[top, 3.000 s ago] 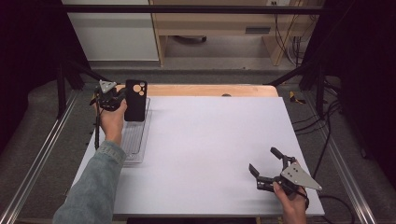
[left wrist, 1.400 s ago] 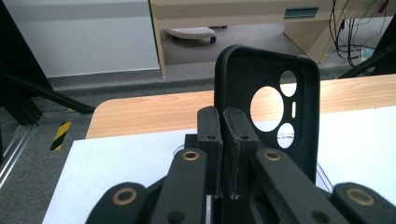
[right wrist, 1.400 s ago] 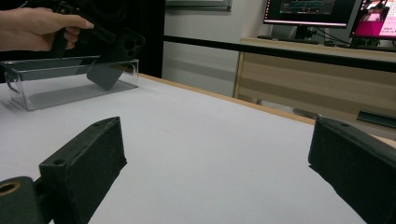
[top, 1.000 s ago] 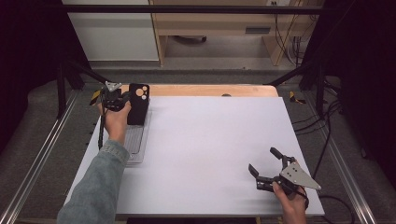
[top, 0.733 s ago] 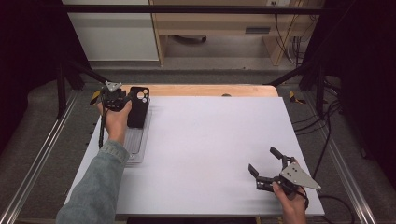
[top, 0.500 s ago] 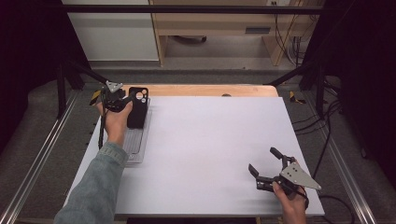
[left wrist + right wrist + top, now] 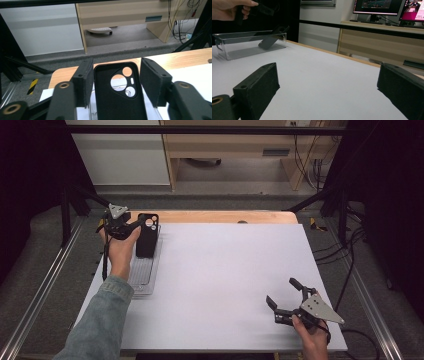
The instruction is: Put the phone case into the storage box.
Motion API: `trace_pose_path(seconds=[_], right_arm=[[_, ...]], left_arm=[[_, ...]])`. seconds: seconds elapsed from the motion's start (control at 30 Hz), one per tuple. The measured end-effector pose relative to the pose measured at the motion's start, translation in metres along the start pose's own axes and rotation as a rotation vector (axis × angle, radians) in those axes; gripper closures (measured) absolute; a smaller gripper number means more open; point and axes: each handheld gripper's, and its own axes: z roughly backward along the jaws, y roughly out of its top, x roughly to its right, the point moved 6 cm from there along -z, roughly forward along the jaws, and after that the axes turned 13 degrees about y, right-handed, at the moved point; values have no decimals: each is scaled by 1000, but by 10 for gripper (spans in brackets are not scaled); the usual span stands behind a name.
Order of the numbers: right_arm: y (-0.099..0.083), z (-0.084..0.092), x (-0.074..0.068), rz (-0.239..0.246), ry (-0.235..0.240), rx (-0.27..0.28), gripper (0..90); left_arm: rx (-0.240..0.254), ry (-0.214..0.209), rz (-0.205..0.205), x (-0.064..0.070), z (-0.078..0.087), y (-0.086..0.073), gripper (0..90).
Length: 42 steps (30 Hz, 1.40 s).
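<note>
From the high view, the black phone case with round camera cut-outs [image 7: 148, 235] stood at the far end of the clear plastic rectangular tray [image 7: 144, 276], which lay along the left edge of the white table [image 7: 225, 280]. The left gripper view looked straight into the case's hollow inside [image 7: 120, 95], with a narrow gap showing between it and each pad, so the left gripper [image 7: 116, 82] was not pressing on it; its jaws had just been opening, the case between them. The right gripper view gave the side angle: the case [image 7: 272, 37] leaned tilted, its lower end on the tray floor and its upper end against the tray's far wall [image 7: 249, 41]. The left hand [image 7: 120, 247] reached forward on a denim-sleeved forearm and held the left gripper [image 7: 132, 226] level, pointing across toward the case. The right gripper [image 7: 285, 296] rested low near the table's near right corner, well apart from the tray, its jaws spread wide on nothing.
</note>
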Motion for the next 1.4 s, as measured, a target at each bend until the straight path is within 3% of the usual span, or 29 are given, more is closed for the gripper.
trace_pose_path(seconds=[0.57, 1.4], right_arm=[[1, 0, -1, -1, 2, 1, 41], [0, -1, -1, -3, 3, -1, 39]], left_arm=[[37, -82, 0, 6, 25, 11, 271], [59, -180, 38, 15, 41, 13, 68]])
